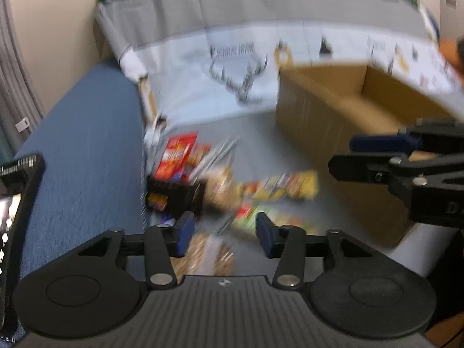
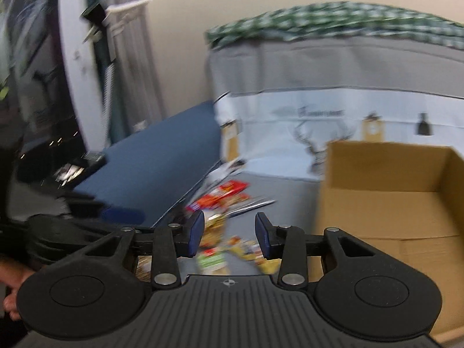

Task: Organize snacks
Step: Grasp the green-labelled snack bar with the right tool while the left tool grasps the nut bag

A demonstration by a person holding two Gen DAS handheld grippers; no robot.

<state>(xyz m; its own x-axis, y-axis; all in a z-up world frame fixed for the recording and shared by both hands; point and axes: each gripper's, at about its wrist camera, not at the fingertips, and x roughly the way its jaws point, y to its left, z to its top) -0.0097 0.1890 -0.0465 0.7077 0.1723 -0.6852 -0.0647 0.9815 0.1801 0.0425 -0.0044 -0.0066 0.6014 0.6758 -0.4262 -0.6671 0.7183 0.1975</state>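
Your largest thing is the cardboard box (image 1: 333,116), open at the top and standing on the grey bed cover (image 1: 261,133) to the right of the snack pile; what you see of its inside, the far wall and part of the floor, looks bare, though the blur hides the near corner. The deer-printed bedding (image 2: 290,121) rises behind it, with a green checked cloth (image 2: 319,26) on top. The blue mat (image 1: 87,150) runs along the left of the grey cover, and the snacks lie just beside its edge.

The snacks (image 1: 246,191) are loose in a heap between mat and box: a red packet (image 1: 177,156) at the far end, yellow ones (image 1: 290,188) nearer the box, brownish ones closest to you. Open grey cover separates the heap from the box wall.

Your left gripper (image 1: 221,233) hangs over the near snacks, jaws parted about halfway, nothing between them. Your right gripper (image 2: 229,233), which the left view shows in front of the box, also has its jaws partly open and empty.
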